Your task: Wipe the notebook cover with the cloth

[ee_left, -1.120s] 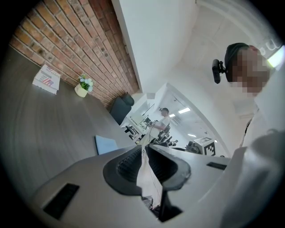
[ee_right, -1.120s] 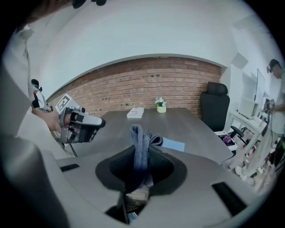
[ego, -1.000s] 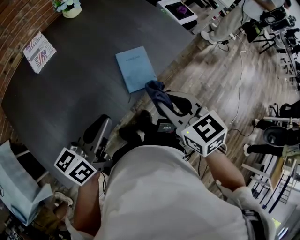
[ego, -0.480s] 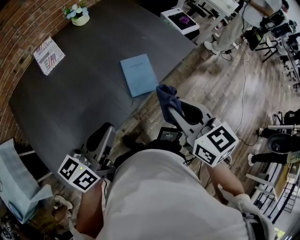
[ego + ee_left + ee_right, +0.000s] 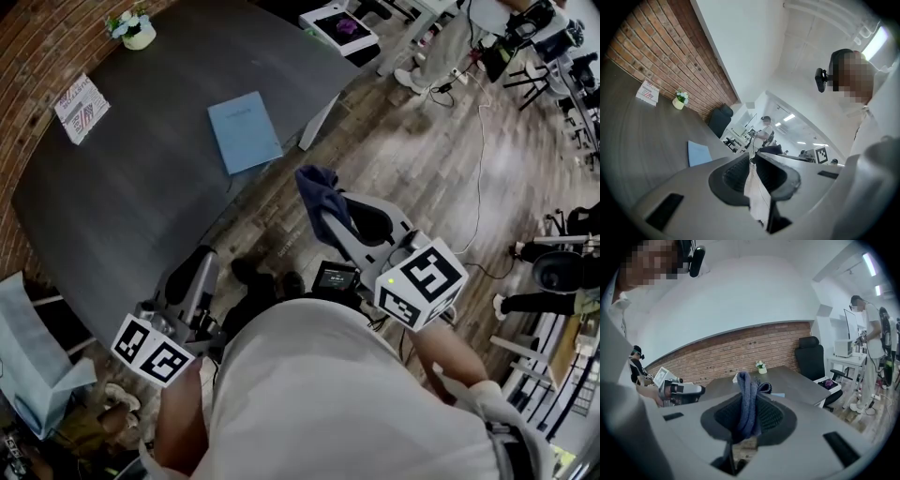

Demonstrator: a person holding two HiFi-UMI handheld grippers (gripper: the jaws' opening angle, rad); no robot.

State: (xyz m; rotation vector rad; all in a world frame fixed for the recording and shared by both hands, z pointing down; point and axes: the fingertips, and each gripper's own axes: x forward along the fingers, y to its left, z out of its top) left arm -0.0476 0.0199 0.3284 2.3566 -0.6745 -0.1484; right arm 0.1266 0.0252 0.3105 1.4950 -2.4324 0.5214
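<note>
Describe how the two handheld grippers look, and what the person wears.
The left gripper and right gripper are light grey shells with black ribbed pads inside the jaws. Each carries a white cube printed with black square markers. The person wears a pale shirt.

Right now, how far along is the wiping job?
Done: the cloth is clamped in the right tool. In hand: that tool holds it over the floor, short of the table edge. Left: the notebook lies on the table, cloth not touching it, so the wiping appears not begun.
</note>
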